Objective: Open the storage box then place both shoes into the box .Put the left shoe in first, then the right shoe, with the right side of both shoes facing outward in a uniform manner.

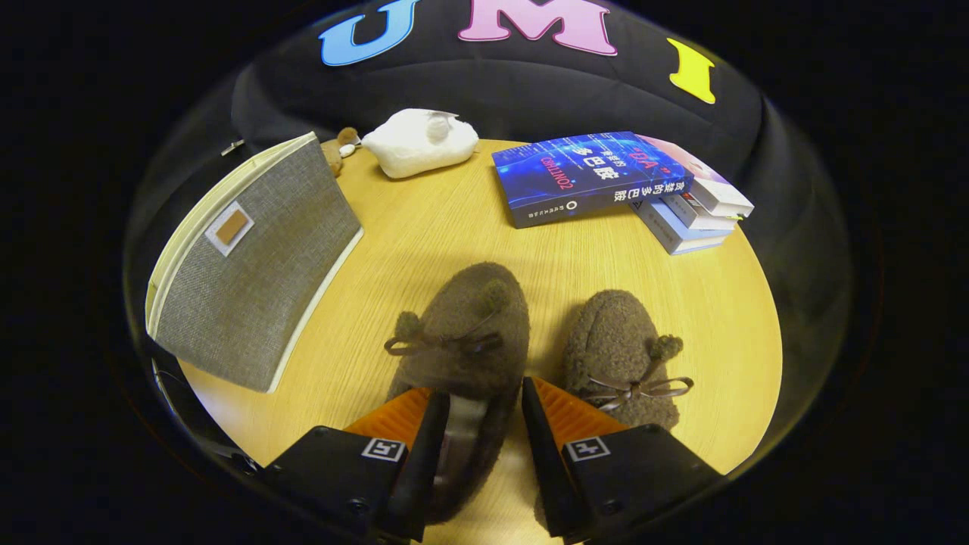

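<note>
Wooden tabletop (424, 227), books at far side | storage box (253, 265) grey fabric, lid shut, left of shoes | gripper (484, 412) fingers part-open astride left shoe (465, 341), contact unclear; right shoe (621, 352) beside | judgement: box unopened, so release shoe, lift lid first.

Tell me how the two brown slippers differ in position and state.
The left slipper lies between the gripper fingers, its heel end in their gap; the right slipper lies free beside them. The left slipper reaches farther toward the books; the right slipper stops shorter. Both are fuzzy, brown, bow-tied, on the table.
</note>
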